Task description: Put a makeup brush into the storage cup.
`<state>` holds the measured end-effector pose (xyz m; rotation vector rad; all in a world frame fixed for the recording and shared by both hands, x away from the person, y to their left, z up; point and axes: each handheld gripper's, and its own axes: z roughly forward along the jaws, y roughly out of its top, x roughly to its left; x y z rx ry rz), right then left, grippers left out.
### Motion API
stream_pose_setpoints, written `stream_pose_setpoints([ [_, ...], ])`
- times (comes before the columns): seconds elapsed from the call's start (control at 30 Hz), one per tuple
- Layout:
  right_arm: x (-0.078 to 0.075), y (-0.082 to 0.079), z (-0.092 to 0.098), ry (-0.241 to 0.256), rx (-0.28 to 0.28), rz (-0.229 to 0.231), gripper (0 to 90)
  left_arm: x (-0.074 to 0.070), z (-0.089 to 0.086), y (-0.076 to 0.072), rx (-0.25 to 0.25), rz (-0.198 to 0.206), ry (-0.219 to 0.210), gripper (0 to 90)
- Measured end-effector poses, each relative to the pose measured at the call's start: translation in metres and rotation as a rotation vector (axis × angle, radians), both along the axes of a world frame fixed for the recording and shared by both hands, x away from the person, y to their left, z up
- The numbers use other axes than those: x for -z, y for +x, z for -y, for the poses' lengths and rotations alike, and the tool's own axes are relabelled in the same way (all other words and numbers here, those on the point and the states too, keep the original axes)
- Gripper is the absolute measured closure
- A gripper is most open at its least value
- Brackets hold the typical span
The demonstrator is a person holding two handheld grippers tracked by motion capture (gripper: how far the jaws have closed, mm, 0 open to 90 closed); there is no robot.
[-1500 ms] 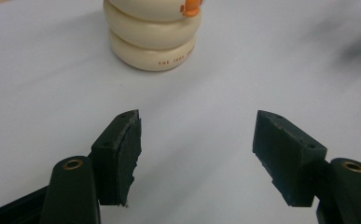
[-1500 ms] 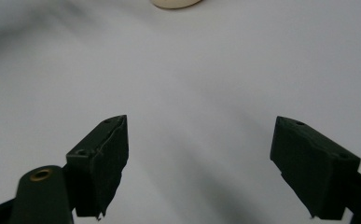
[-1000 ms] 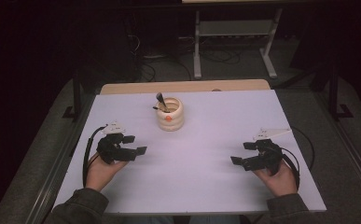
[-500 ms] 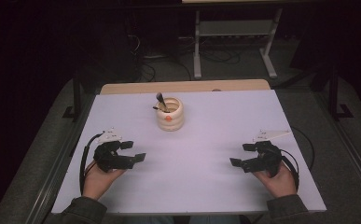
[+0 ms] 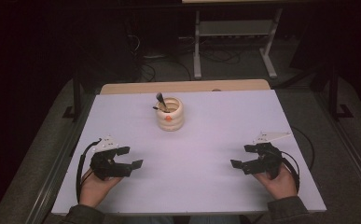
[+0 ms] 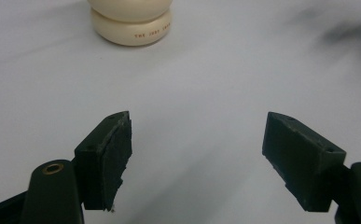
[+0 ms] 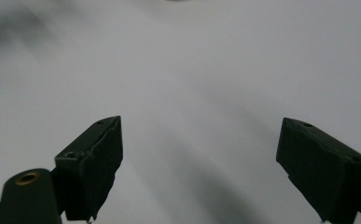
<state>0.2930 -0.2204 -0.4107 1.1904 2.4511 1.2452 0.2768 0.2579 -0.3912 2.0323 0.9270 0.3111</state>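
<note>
Cream holder (image 5: 170, 114) with brush (image 5: 161, 100) mid-table, left gripper (image 5: 130, 157) and right gripper (image 5: 241, 156) both spread apart, well short of it

We count one cream ribbed holder (image 5: 170, 115) on one white table (image 5: 225, 140), two dark brushes (image 5: 161, 100) inside it, and two grippers.

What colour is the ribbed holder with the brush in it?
Cream, with a small orange dot on its front; the holder shows best in the high view.
</note>
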Motion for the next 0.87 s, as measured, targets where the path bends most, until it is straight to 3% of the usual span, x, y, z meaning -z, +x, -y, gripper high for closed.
stream_pose_setpoints([
  [0.87, 0.004, -0.008, -0.002, -0.018, -0.015, 0.008, 13.8, 0.011, 0.002, -0.018, 0.013, 0.012, 0.014, 21.9],
])
